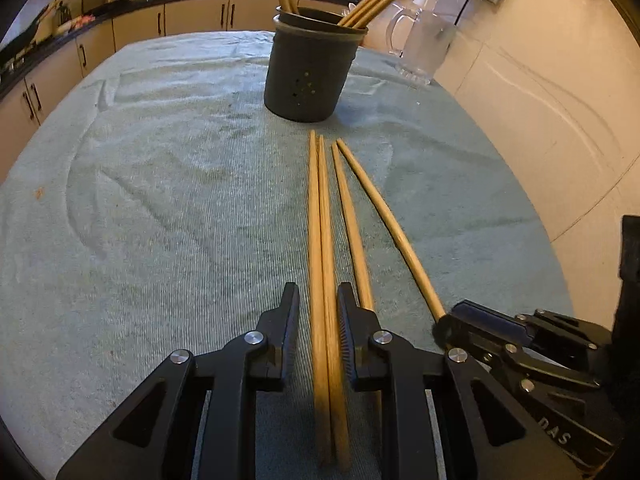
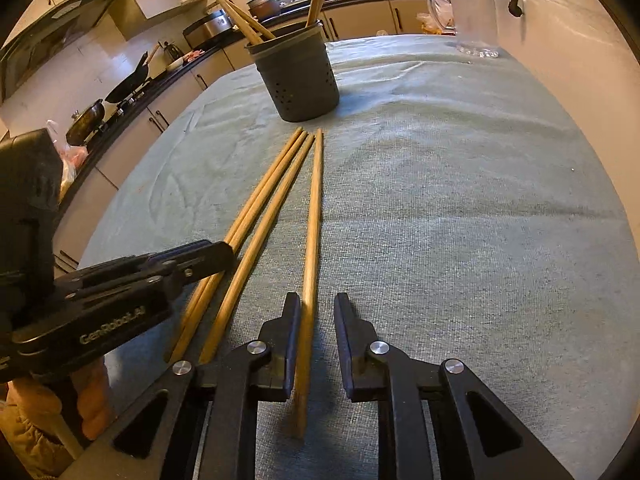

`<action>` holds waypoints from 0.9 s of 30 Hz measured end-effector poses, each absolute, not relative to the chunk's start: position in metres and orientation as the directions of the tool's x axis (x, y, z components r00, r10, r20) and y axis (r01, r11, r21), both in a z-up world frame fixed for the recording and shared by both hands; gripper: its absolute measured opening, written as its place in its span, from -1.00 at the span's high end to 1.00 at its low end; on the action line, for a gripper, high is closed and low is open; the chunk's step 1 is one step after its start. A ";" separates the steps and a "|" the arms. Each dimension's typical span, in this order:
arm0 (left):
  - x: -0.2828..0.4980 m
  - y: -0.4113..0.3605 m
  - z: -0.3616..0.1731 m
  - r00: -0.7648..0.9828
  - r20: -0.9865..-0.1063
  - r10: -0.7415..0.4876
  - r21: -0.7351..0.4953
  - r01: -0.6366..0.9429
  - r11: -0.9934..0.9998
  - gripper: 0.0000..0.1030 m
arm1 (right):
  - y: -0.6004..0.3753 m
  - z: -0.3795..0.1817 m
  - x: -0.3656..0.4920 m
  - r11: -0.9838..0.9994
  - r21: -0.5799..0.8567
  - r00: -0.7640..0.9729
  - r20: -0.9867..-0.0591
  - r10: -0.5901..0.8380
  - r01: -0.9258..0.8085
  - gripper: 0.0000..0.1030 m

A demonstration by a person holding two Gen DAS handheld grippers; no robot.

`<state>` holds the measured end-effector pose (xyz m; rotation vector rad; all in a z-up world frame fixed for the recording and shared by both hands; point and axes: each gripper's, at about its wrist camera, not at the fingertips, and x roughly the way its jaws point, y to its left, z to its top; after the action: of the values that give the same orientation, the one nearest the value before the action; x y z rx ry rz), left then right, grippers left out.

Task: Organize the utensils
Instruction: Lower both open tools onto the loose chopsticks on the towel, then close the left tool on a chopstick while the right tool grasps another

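Several wooden chopsticks lie lengthwise on a green towel (image 1: 140, 168), pointing at a dark grey holder (image 1: 312, 68) that has more chopsticks standing in it. My left gripper (image 1: 319, 300) is open, its jaws either side of a touching pair of chopsticks (image 1: 320, 240). A third chopstick (image 1: 352, 220) passes under its right finger. My right gripper (image 2: 317, 308) is open around the rightmost single chopstick (image 2: 314, 220), which lies against its left finger. The holder (image 2: 298, 76) and the left gripper (image 2: 132, 280) show in the right wrist view.
A clear glass pitcher (image 1: 424, 44) stands at the table's far right beside a white wall (image 1: 540, 80). Kitchen counters and cabinets (image 1: 192, 16) run along the back and left, with a wok and pots (image 2: 120, 88) on the stove.
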<state>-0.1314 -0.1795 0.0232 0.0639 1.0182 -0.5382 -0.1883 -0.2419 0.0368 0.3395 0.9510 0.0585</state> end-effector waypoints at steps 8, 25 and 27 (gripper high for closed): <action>-0.121 -0.168 0.024 0.412 -0.830 -0.376 -0.212 0.390 0.896 0.75 | -0.253 0.035 -0.196 0.926 0.359 0.600 -0.769 0.223 0.115 0.73; -0.116 -0.113 0.031 0.425 -0.808 -0.409 -0.343 0.226 0.912 0.71 | -0.290 0.036 -0.210 0.878 0.380 0.628 -0.768 0.125 0.290 0.76; -0.120 -0.116 0.035 0.434 -0.801 -0.413 -0.332 0.253 0.909 0.71 | -0.289 0.035 -0.209 0.879 0.381 0.628 -0.767 0.127 0.288 0.76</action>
<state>-0.1195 -0.1162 0.0350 -0.1716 1.0431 -0.4173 -0.2094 -0.2891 0.0348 0.5060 0.8965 -0.0968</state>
